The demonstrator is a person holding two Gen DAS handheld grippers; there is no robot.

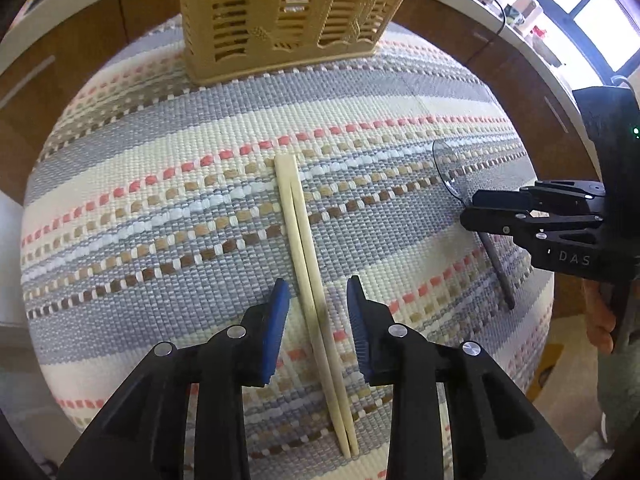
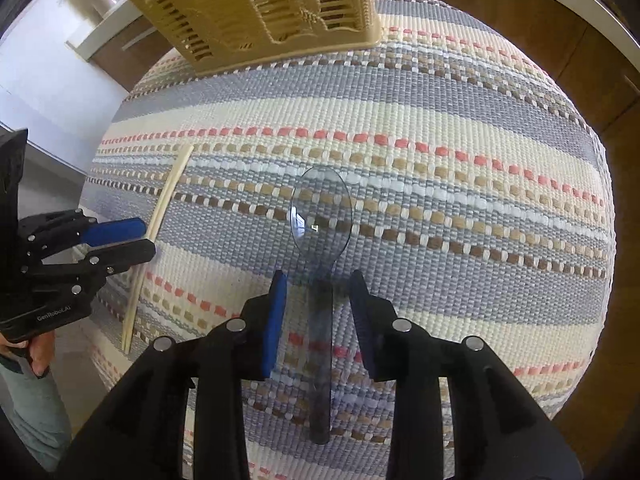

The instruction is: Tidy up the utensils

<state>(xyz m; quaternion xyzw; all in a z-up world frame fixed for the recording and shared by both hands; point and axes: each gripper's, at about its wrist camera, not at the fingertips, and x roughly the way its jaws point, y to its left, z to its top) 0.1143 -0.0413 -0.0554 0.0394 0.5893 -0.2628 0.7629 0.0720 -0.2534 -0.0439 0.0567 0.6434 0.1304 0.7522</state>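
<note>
A pair of pale chopsticks [image 1: 310,280] is lying flat on the striped woven mat [image 1: 160,200], running straight ahead between the blue pads of the left gripper [image 1: 318,292]. That gripper's fingers are standing spread, one on each side of the pair, and no pad is touching the wood. The sticks are lying side by side, touching along most of their length, their square ends pointing away from the gripper.

A translucent blue spoon [image 2: 322,248] is lying on the same mat between the fingers of the right gripper [image 2: 318,286]. Its handle is passing through the gap and its bowl is sitting just ahead of the fingertips. These fingers are also standing apart, with space showing on both sides of the handle.

Straight ahead of both grippers, at the far edge of the mat, a tan slotted basket [image 1: 288,12] is standing upright. From the right wrist view the left gripper is sitting off to the left, beside the chopsticks [image 2: 160,232]. Brown cabinet fronts [image 1: 60,80] are curving around beyond the mat.
</note>
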